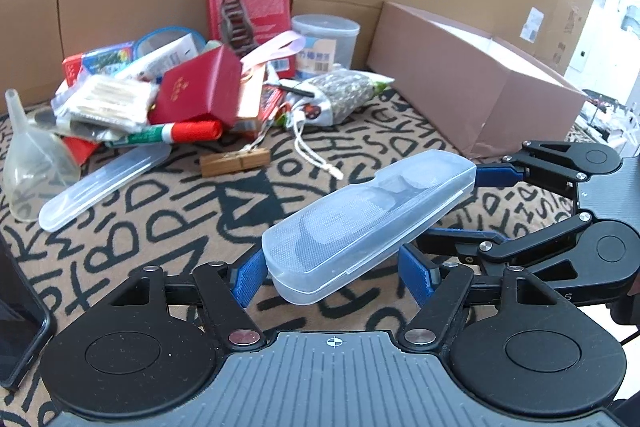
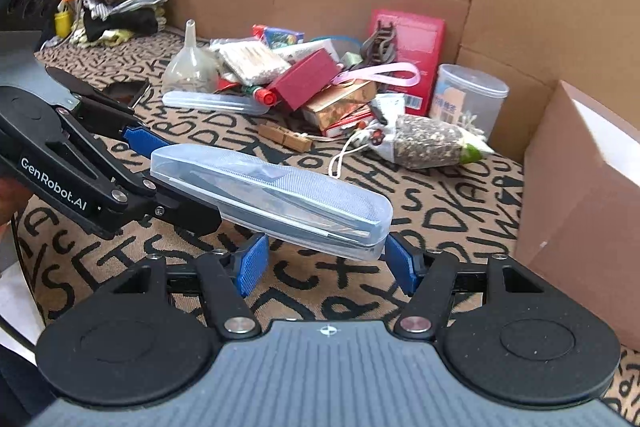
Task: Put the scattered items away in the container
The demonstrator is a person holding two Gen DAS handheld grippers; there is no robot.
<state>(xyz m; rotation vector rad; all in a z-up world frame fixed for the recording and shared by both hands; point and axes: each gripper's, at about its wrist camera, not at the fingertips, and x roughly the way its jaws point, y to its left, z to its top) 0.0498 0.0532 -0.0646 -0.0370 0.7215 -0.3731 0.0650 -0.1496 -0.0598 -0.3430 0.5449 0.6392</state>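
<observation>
A clear plastic case [image 1: 368, 223] [image 2: 272, 195] hangs in the air over the patterned mat. In the left wrist view, the other gripper [image 1: 460, 203] comes in from the right and is shut on the case's far end. In the right wrist view, the other gripper [image 2: 160, 179] comes in from the left and grips the case's left end. Each camera's own blue fingers [image 1: 250, 277] [image 2: 252, 263] stand wide apart beside the case's near end, which contradicts the other view. The brown cardboard box [image 1: 472, 79] [image 2: 580, 187] stands at the right, its top open.
A pile of scattered items lies at the back: red box [image 1: 200, 87], funnel [image 1: 28, 155], second clear case [image 1: 100, 183], wooden clip [image 1: 236, 161], seed bag [image 1: 344, 95], plastic jar [image 1: 326, 39]. Cardboard walls surround the mat. A dark phone [image 1: 16, 315] lies at left.
</observation>
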